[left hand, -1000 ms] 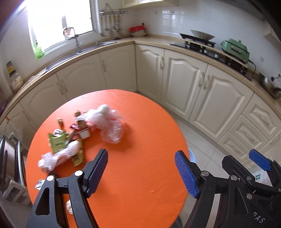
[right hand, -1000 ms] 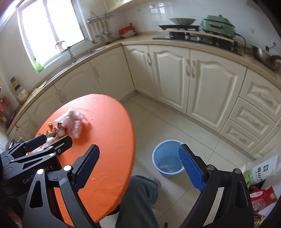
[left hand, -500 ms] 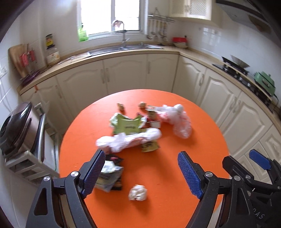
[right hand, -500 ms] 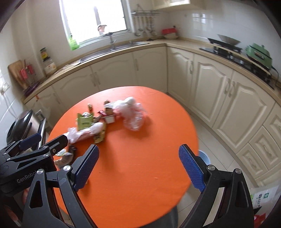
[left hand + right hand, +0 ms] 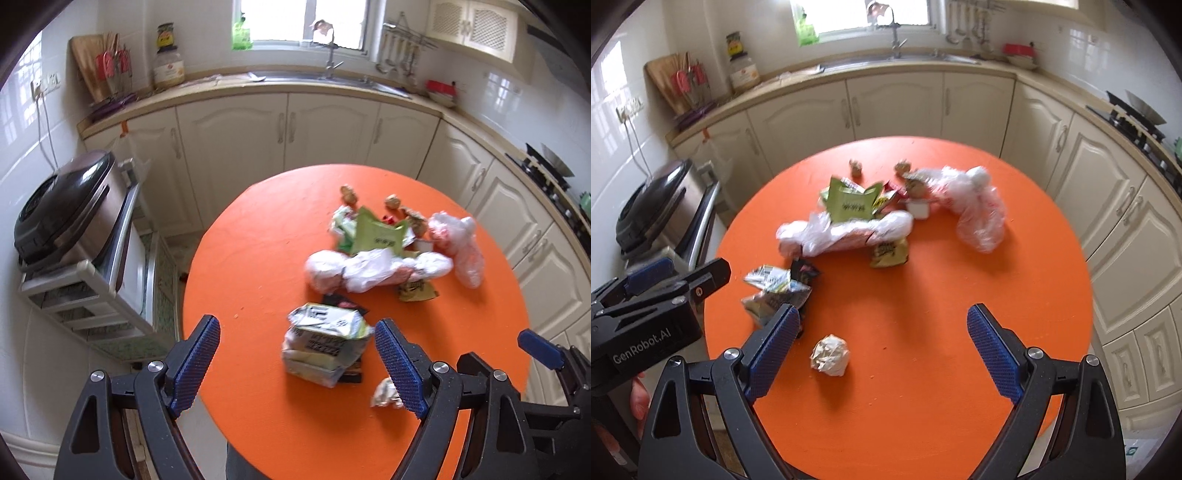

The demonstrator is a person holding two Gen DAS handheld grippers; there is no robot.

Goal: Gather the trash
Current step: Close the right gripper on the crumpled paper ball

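I am holding both tongs released over the near edge of the round orange tabletop point(image 5: 923, 387), nothing between their blue pads. My left tongs point(image 5: 297, 363) are hanging spread wide above a crumpled silver-green snack packet point(image 5: 325, 347), not touching it. My right tongs point(image 5: 882, 354) are gaping just as wide, with a balled-up paper wad point(image 5: 830, 355) lying on the tabletop between the pads, untouched. Farther out, a long white plastic bag point(image 5: 846, 232) is lying across the middle, a yellow wrapper point(image 5: 888, 253) just beside it and a green packet point(image 5: 851, 203) standing behind it. A second clear bag point(image 5: 975, 206) is sprawling to the right. Beyond that, cream cabinets point(image 5: 894, 107) are curving round the room.
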